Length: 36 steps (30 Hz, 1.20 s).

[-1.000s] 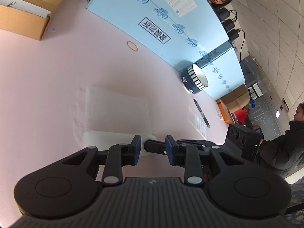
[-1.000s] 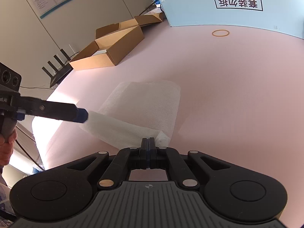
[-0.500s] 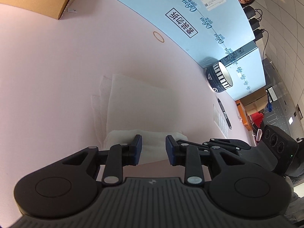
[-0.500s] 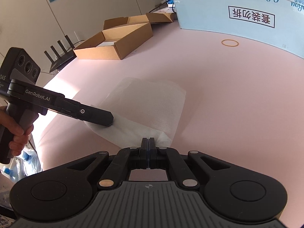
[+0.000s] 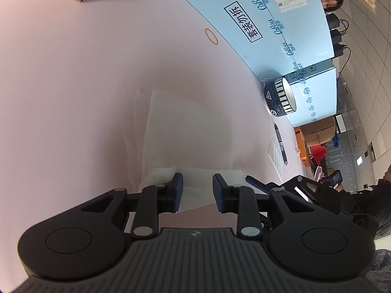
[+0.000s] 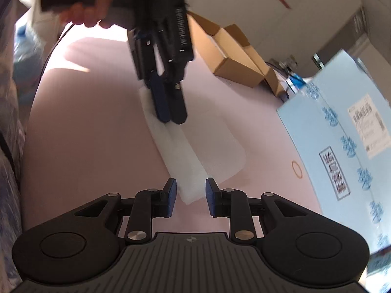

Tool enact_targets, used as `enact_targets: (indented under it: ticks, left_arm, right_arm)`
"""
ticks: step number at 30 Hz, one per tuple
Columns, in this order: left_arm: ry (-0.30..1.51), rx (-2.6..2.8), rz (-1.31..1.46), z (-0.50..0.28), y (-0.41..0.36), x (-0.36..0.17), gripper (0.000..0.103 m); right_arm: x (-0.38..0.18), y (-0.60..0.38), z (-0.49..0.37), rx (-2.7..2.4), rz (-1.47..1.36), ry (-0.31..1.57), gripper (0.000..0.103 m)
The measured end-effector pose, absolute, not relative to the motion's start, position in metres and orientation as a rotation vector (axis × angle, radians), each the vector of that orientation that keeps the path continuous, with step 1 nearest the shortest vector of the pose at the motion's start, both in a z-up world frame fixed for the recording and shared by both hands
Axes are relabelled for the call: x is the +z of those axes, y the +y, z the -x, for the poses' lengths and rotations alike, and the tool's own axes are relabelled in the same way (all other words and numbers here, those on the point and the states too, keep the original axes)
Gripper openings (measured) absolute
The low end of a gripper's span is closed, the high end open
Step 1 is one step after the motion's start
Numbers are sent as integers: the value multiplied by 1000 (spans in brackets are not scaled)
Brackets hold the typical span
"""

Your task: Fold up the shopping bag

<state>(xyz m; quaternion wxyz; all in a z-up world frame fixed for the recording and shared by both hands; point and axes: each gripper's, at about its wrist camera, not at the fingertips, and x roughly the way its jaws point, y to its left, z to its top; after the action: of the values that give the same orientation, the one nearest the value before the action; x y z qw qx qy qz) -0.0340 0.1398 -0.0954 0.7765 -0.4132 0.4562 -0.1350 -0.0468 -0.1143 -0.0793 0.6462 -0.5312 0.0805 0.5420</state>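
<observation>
A white shopping bag (image 5: 190, 131) lies flat on the pink table (image 5: 73, 85), its near edge folded over into a thick strip (image 6: 180, 153). My left gripper (image 5: 196, 191) hangs low over one end of that strip. Its blue pads are apart and the white fold shows in the gap, not pinched. From the right wrist view, the left gripper (image 6: 171, 114) points down at the strip's far end, held by a hand (image 6: 92, 17). My right gripper (image 6: 188, 195) has its jaws opening. The strip's near corner lies between them, clear of the pads.
A large light-blue carton (image 5: 268, 24) bounds the table's far side, with a black-and-white striped bowl (image 5: 281, 97) against it. A pen (image 5: 281, 144) and a rubber band (image 6: 297, 169) lie on the table. Open cardboard boxes (image 6: 232, 56) sit at the back. People sit beyond the table.
The right gripper has rolled sharply, opened, and let go of the bag's corner. The left gripper has sunk closer over the folded strip.
</observation>
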Motion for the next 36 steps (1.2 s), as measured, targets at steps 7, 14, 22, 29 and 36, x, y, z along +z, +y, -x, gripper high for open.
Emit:
enact_targets:
  ticks: [7,14,22,29,36]
  left_arm:
    - [1009,-321,898,29,143,-98,25]
    - [1001,-331,875,30,141,-98,25]
    - [926,-414,544,36,105,-69,64]
    - [811,-534,-127,61,50,-33,66]
    - [864,-560,-468,44,41,-48,53]
  right_arm:
    - [-91,-117,44,1302,1396,-21,33]
    - [-100,-114,38,1351,1426,-74,18]
    - [-74,-87,1,1426,1140,316,8]
    - [-52,-59,-65,1510,821,767,9]
    - [-55,-50,-111,1547,566,1068,9]
